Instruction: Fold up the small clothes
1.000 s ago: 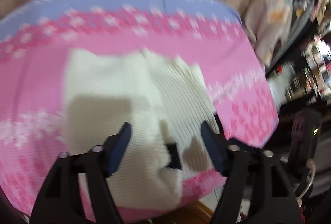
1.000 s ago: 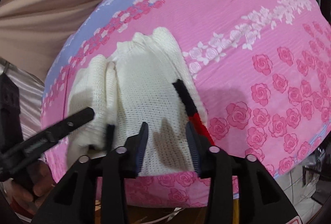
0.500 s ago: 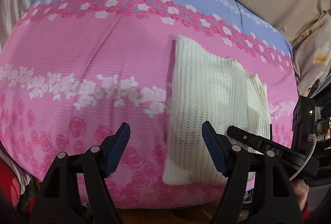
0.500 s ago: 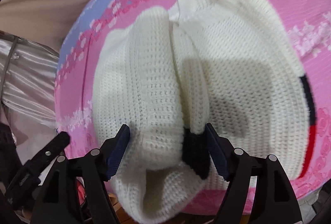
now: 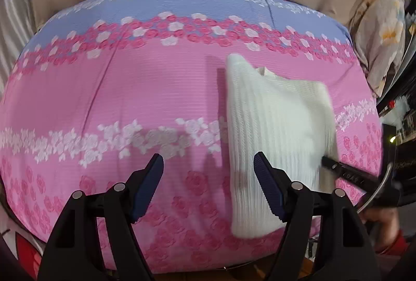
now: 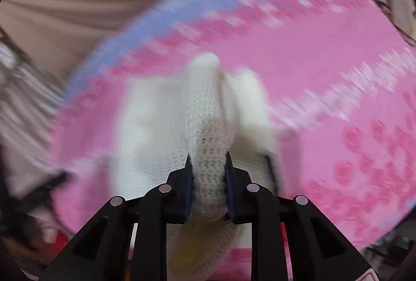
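Left wrist view: my left gripper point(image 5: 208, 172) is hanging wide open and empty above the pink floral bedspread point(image 5: 130, 99). One white knit sweater point(image 5: 273, 130), folded narrow, is lying toward the bed's right edge, reaching its near edge.

Right wrist view, blurred: my right gripper point(image 6: 207, 164) is pinching a raised fold of that one sweater point(image 6: 208, 130) between both fingers.

The cream-white ribbed knit sweater point(image 5: 275, 140) lies folded lengthwise into a tall narrow strip on the right half of my pink rose-print bed cover point(image 5: 130, 99), reaching its near edge. One thick fold of the knit point(image 6: 208, 151) is bunched and raised off the rest.
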`<state>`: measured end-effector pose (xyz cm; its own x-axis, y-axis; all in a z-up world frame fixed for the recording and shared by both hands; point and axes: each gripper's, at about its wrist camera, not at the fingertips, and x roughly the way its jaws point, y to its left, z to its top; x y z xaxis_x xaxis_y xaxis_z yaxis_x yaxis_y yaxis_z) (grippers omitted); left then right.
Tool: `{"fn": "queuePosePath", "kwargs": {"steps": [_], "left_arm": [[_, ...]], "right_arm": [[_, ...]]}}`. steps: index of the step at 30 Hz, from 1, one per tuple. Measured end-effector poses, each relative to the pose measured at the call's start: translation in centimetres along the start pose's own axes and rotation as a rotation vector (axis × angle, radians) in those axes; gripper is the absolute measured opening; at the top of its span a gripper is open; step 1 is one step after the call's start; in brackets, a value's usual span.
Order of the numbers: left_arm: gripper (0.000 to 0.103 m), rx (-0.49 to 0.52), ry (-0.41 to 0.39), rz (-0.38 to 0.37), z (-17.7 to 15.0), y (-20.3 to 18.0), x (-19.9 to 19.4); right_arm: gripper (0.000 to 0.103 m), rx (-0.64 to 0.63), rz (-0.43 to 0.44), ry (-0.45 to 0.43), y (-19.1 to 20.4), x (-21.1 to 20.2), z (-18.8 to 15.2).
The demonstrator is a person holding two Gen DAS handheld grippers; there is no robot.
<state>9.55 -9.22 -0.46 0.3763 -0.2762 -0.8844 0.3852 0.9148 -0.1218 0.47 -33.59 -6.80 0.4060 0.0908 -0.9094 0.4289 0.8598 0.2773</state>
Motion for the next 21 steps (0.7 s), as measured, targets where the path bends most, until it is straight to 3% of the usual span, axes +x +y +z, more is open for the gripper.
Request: {"fn": "queuePosePath", "kwargs": {"steps": [1, 4, 8, 11, 13, 15, 17, 18, 19, 21], "left_arm": [[0.069, 0.007, 0.005, 0.005, 0.2, -0.5, 0.2], [0.070, 0.036, 0.016, 0.014, 0.6, -2.2, 0.8], [0.070, 0.107, 0.038, 0.047, 0.6, -4.3, 1.5], [0.070, 0.136, 0.039, 0.059, 0.4, -5.0, 1.6], [0.070, 0.141, 0.050, 0.061, 0.4, -5.2, 1.8], [0.070, 0.139, 0.064, 0.060, 0.3, -5.4, 2.1], [0.070, 0.137, 0.070, 0.064, 0.2, -5.5, 2.2], [0.070, 0.139, 0.069, 0.065, 0.1, -5.4, 2.2], [0.070, 0.140, 0.070, 0.066, 0.1, -5.5, 2.2], [0.070, 0.141, 0.080, 0.060, 0.0, -5.4, 2.4]], "right_arm": [[0.019, 0.028, -0.029, 0.061, -1.5, 2.2, -0.8], [0.021, 0.127, 0.072, 0.034, -3.3, 2.0, -1.1], [0.030, 0.131, 0.076, 0.002, -2.3, 0.1, -0.7], [0.040, 0.117, 0.072, -0.057, -1.4, -2.2, -0.8], [0.054, 0.094, 0.085, -0.086, -1.6, -3.4, -1.3], [0.057, 0.062, 0.081, -0.057, -1.4, -2.4, -1.9], [0.046, 0.062, 0.054, 0.038, -2.1, -0.4, -3.1], [0.021, 0.079, 0.065, 0.060, -2.3, -0.1, -3.8], [0.012, 0.117, 0.112, 0.072, -2.6, 0.2, -4.1], [0.011, 0.136, 0.159, 0.023, -2.6, -1.1, -4.4]]}}
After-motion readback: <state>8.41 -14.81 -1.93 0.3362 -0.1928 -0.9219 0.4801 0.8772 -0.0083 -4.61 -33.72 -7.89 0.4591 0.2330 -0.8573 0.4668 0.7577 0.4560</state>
